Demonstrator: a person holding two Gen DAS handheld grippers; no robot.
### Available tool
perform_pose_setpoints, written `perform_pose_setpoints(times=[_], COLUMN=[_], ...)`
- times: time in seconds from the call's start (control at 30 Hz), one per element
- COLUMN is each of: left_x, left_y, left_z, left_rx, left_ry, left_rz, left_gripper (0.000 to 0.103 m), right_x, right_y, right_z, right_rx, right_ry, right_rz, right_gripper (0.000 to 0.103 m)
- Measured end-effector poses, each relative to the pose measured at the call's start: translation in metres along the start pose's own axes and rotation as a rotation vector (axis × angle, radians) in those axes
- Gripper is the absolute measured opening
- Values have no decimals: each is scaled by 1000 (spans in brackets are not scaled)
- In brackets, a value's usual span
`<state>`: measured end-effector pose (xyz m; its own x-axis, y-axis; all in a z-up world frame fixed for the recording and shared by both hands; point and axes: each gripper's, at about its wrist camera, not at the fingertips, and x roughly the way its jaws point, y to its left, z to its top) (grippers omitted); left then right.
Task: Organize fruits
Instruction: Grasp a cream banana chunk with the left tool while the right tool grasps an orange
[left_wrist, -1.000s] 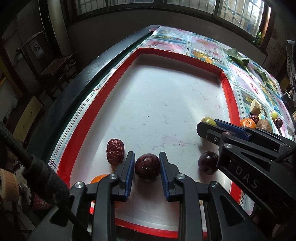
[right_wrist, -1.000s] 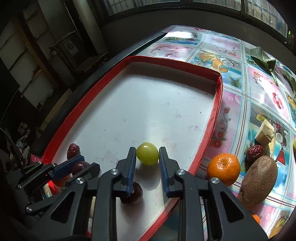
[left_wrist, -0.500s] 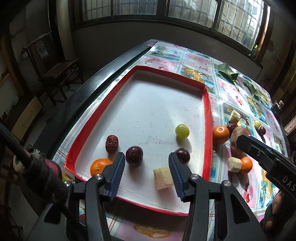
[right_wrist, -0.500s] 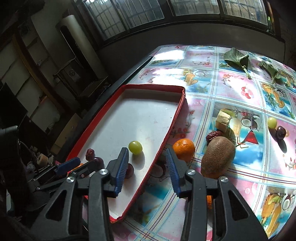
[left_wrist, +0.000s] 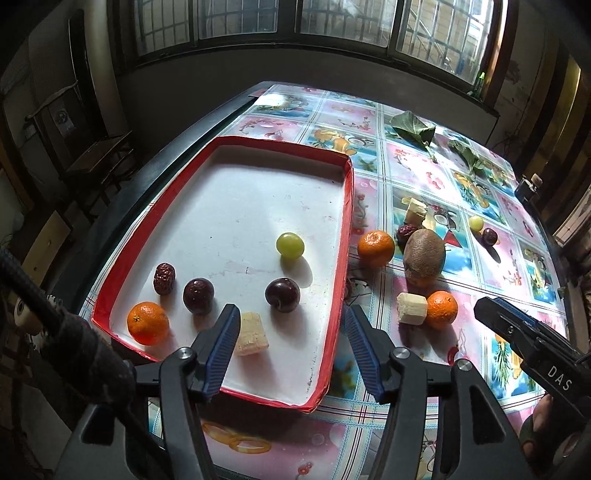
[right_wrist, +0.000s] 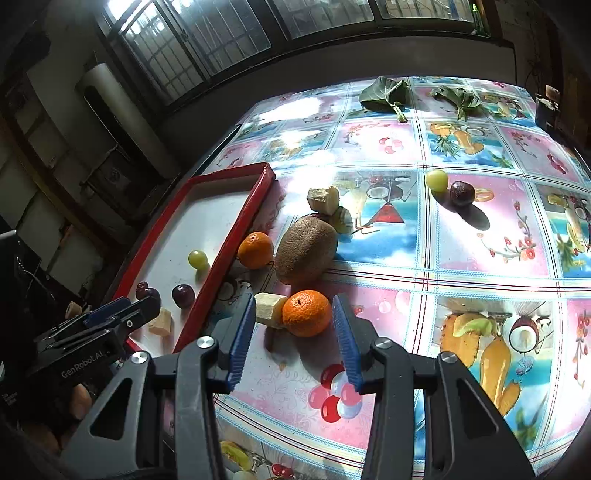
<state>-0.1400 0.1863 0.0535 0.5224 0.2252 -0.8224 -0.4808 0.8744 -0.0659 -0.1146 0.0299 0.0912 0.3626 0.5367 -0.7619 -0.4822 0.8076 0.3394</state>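
Note:
A red-rimmed white tray (left_wrist: 341, 236) holds a green grape (left_wrist: 290, 244), two dark plums (left_wrist: 282, 294), a red date (left_wrist: 164, 278), an orange (left_wrist: 148, 322) and a pale fruit chunk (left_wrist: 252, 333). My left gripper (left_wrist: 290, 341) is open and empty above the tray's near end. My right gripper (right_wrist: 293, 338) is open and empty, its fingers either side of an orange (right_wrist: 306, 313) and a pale chunk (right_wrist: 270, 309) on the tablecloth. A kiwi (right_wrist: 306, 249) and a second orange (right_wrist: 255, 249) lie beyond, beside the tray rim (right_wrist: 225, 254).
Further out on the fruit-print tablecloth (right_wrist: 480, 240) lie another pale chunk (right_wrist: 324, 199), a green grape (right_wrist: 436, 180), a dark plum (right_wrist: 462, 193) and green leaves (right_wrist: 384, 94). A dark wall with windows runs behind the table. The table's left edge drops to the floor.
Both grippers opened, let go of the plum and the green grape in the tray, and pulled back. The right gripper swung right over the loose fruit on the tablecloth.

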Motion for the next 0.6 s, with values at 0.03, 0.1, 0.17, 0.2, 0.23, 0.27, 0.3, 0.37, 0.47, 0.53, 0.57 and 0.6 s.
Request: perform_pose_setpoints(times=[0.03,0.1,0.17,0.2,0.23,0.27,0.3,0.37,0.47,0.53,0.57,0.6], left_x=[0,1,2,3,3,4,5,6,8,10,11,11], left_y=[-1,-4,-7,-9,-10,-13,-15,-20,-25,-28,-28,-29], left_z=[0,-2,-4,-5,-5,-6,-6,-8,-9,-10,-11,-11], left_rx=[2,7,14,15,17,22,27,34,45,49,51,52], left_ry=[3,8,16,20,22,26,29,36,47,54,57,60], left_rz=[0,-2,-6,-7,-9,-13,-17,-21,-31,-34,-35,-35], left_gripper=[60,61,62,62,62,62,62,62,63,63,63,63], right_x=[-1,-2,-2,-3,-2,-2,-2,-3,-3,-3,-1,1], right_y=[-3,-9,-14,-18,-21,-24,-27,-31,-37,-38,-37,-36], right_z=[-1,-5,-8,-10,-11,-12,-13,-14,-15,-15,-16,-16], right_rx=[5,17,25,33,38,45,52,57,68,66,61,53], right_ry=[0,2,7,9,12,15,17,19,19,24,28,32], right_rz=[-1,-3,-9,-10,-11,-15,-18,-22,-24,-21,-17,-12], right_gripper=[45,45,45,45,45,45,45,45,45,45,45,45])
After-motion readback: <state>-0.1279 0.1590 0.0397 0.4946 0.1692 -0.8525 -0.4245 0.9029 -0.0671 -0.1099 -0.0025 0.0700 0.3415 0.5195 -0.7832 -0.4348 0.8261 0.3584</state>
